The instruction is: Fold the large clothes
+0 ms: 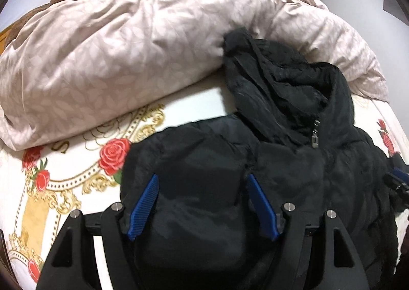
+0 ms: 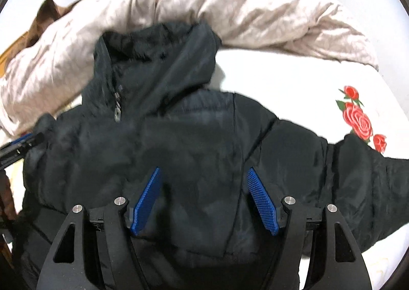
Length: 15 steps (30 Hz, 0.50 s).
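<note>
Our jacket [image 1: 294, 162] lies face up on the bed [image 1: 64, 187], just below the duvet [image 1: 115, 47]. Both tongs, left [image 1: 202, 205] and right [image 2: 204, 200], hover half open above it, holding nothing. We should pinch the shoulders evenly.

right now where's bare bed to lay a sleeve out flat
Bare sheet lies right of the hood, between the pink duvet and the outstretched sleeve. A smaller patch sits left of the jacket, below the duvet. The middle and back are crowded.

free: bedsheet [image 2: 294, 80] right of jacket [image 2: 179, 136] | blocked: duvet [image 1: 115, 47] behind
</note>
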Each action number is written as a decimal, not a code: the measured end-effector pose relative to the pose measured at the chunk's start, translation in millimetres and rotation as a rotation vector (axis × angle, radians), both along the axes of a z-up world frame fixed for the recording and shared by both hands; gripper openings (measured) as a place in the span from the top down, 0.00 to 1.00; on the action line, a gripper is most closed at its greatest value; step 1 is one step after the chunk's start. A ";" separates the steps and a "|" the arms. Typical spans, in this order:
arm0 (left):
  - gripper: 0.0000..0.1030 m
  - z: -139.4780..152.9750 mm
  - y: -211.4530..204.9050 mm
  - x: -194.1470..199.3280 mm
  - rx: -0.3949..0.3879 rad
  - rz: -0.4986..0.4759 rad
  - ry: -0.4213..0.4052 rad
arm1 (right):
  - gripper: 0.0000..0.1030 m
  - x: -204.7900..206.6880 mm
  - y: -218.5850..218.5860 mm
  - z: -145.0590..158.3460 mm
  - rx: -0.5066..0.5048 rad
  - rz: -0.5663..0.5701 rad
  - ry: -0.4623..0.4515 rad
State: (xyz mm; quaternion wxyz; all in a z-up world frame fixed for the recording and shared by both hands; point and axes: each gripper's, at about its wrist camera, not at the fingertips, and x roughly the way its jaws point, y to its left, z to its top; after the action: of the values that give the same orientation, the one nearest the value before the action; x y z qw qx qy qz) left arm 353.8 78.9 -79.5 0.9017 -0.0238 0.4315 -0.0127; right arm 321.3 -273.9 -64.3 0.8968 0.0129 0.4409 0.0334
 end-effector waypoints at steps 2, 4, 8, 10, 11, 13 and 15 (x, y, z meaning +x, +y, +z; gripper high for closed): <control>0.29 -10.2 2.3 6.4 0.001 0.007 0.016 | 0.32 11.9 5.2 -4.6 0.012 0.009 0.013; 0.28 -23.4 0.4 9.0 0.012 0.000 0.027 | 0.32 27.4 4.8 -26.4 0.027 -0.001 0.073; 0.28 -39.5 -5.2 6.0 0.018 -0.023 0.018 | 0.32 28.3 -1.0 -60.4 0.068 -0.005 0.113; 0.28 -44.2 -5.0 6.4 0.013 -0.027 0.016 | 0.31 26.1 4.0 -62.5 0.032 0.008 0.101; 0.28 -45.5 -4.6 7.1 0.007 -0.026 0.018 | 0.31 27.1 5.2 -64.3 0.025 0.011 0.103; 0.28 -43.9 -4.0 8.9 0.006 -0.020 0.031 | 0.31 31.1 4.1 -64.0 0.035 0.008 0.115; 0.29 -34.8 -6.1 8.0 0.014 -0.011 0.056 | 0.31 29.3 2.6 -54.7 0.040 -0.004 0.130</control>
State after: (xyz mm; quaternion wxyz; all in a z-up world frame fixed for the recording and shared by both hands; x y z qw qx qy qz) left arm 361.7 72.8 -114.4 0.8894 -0.0153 0.4567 -0.0139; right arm 350.6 -271.4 -119.0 0.8659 0.0340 0.4975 0.0395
